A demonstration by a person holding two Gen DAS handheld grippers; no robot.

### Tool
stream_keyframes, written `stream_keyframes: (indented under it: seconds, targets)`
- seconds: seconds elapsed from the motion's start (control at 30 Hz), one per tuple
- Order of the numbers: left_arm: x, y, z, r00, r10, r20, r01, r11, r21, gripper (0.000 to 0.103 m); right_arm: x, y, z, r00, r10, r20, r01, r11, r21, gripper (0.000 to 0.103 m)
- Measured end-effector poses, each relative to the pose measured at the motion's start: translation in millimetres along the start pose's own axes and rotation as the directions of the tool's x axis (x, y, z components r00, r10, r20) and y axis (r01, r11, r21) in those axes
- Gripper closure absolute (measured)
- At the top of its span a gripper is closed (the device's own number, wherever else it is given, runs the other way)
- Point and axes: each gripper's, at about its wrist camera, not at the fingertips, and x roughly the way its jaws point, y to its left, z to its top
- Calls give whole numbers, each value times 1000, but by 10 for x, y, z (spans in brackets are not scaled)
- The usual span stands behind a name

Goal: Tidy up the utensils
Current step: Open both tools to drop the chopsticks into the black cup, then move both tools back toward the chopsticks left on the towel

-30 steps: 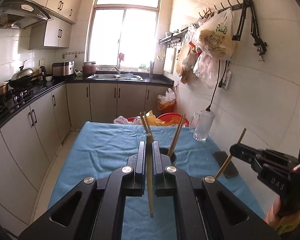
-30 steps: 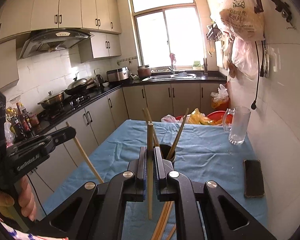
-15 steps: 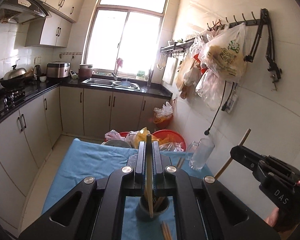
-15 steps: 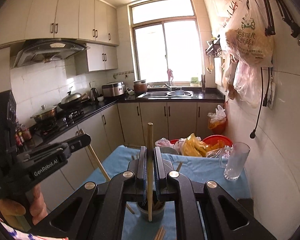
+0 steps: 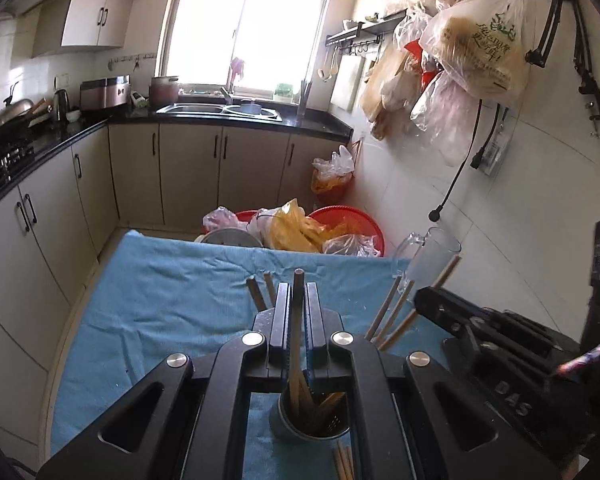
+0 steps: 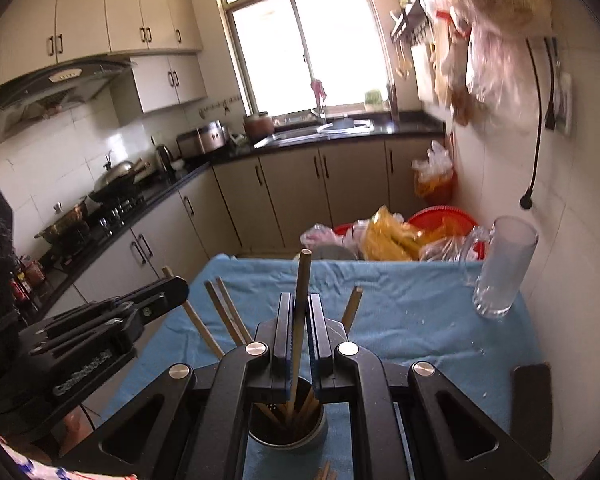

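My left gripper [image 5: 297,300] is shut on a wooden chopstick [image 5: 297,316] whose lower end dips into the grey utensil cup [image 5: 310,420]. My right gripper [image 6: 300,312] is shut on another chopstick [image 6: 301,292], its lower end inside the same cup [image 6: 286,426]. Several chopsticks stand in the cup. Loose chopsticks [image 5: 344,462] lie on the blue cloth just in front of it. Each gripper shows in the other's view: the right one [image 5: 432,300] and the left one [image 6: 172,288], side by side over the cup.
A blue cloth [image 5: 172,292] covers the table. A glass mug [image 6: 500,268] stands at the back right by the wall, a dark phone [image 6: 530,404] nearer on the right. Red basins and plastic bags [image 5: 312,228] sit behind the table's far edge.
Both grippers have come in over the cup and lowered; the chopstick tips now reach into it. The two grippers stand closer together.
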Motion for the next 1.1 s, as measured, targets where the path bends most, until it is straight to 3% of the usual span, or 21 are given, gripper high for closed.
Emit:
stream_keyframes:
  seconds: [0.07, 0.17, 0.3, 0.47, 0.53, 0.7, 0.9, 1.1]
  targets:
    - [-29, 26, -22, 1000, -6, 1, 6, 1000, 0, 97, 56, -19, 0, 1000, -7, -4, 7, 1000, 5, 96]
    - [-106, 61, -15, 1000, 4, 17, -4, 1000, -2, 83, 75, -26, 11, 1000, -6, -4, 6, 1000, 14, 94]
    - [-324, 105, -42, 998, 19, 56, -19, 1000, -3, 70, 22, 6, 43, 1000, -16, 13, 16, 1000, 11, 68]
    - [-680, 144, -136, 994, 40, 107, -40, 999, 1, 64, -210, 62, 33, 999, -18, 44, 18, 1000, 5, 64]
    - [-817, 165, -200, 991, 52, 119, -53, 999, -1, 62, -331, 80, -5, 998, -24, 56, 24, 1000, -1, 58]
    - [-1054, 260, -407, 992, 65, 108, -63, 998, -20, 59, -565, 61, -228, 998, -43, 49, 44, 999, -17, 50]
    - [-1211, 438, -918, 996, 70, 54, -66, 995, -79, 52, -555, -151, -912, 994, -75, -78, 74, 997, -18, 45]
    - [-871, 507, -1579, 989, 100, -104, -108, 991, -73, 52, -238, -451, -1740, 955, -74, -286, 85, 996, 25, 45]
